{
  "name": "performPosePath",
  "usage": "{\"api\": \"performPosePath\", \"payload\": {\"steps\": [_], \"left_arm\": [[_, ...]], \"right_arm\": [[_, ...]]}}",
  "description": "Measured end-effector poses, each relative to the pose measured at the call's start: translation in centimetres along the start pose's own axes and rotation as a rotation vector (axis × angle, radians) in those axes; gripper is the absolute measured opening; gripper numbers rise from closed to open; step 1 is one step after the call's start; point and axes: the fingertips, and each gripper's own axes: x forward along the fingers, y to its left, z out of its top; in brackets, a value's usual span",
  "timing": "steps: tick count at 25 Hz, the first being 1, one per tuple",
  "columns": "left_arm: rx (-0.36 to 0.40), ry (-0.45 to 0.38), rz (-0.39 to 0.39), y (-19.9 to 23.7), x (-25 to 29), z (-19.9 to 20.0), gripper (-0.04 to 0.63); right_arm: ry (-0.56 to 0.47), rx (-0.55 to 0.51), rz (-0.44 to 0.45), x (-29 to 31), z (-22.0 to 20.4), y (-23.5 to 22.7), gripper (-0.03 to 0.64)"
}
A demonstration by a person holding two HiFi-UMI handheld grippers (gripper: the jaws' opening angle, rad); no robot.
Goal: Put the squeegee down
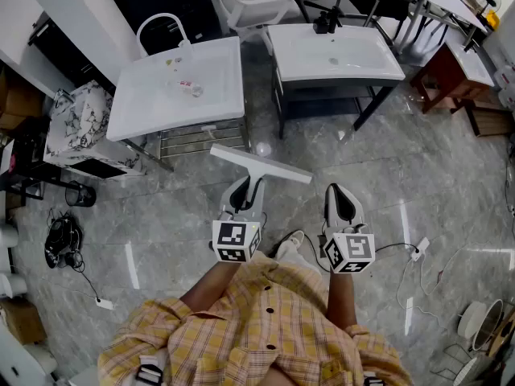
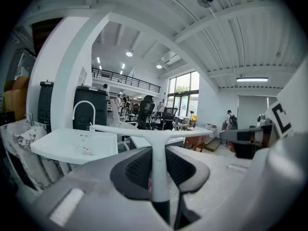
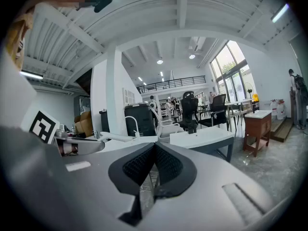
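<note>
At the far left, a marble-patterned box (image 1: 78, 123) stands just left of the white basin worktop (image 1: 145, 107). The worktop carries an arched tap (image 1: 161, 24) at its far edge and 1 small clear item (image 1: 190, 88) near its middle. On the person's side of that worktop, off its near right corner and apart from it, the left hand-held gripper (image 1: 246, 190) is clenched on the handle of the squeegee (image 1: 260, 164). The white handle runs between both pads, and the long blade lies crosswise beyond the jaw tips, up in the air above the grey floor (image 1: 418, 175). Further right of the worktop, the right hand-held gripper (image 1: 342, 202) has its 2 jaws pressed together with nothing between them. A 2nd white basin (image 1: 354, 55) stands right of the worktop.
</note>
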Motion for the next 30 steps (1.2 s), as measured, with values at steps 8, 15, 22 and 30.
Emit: {"api": "performPosePath", "payload": {"steps": [8,15,22,30], "left_arm": [[0.012,0.003,0.033,-2.0,3.4,0.2,0.087],[0.029,-0.022,0.079,-4.2,7.2,1.0,0.087],[0.04,-0.02,0.097,-6.2,9.1,1.1,0.087],[0.018,0.002,0.107,-6.3,12.2,0.7,0.087]], "right_arm": [[-0.001,0.046,0.063,0.8,-0.1,-4.0,0.0],[-0.046,0.065,0.127,1.6,1.3,-8.1,0.002],[-0.048,0.066,0.146,1.8,1.6,-10.7,0.002],[-0.01,0.071,0.161,4.5,1.1,-12.8,0.002]]}}
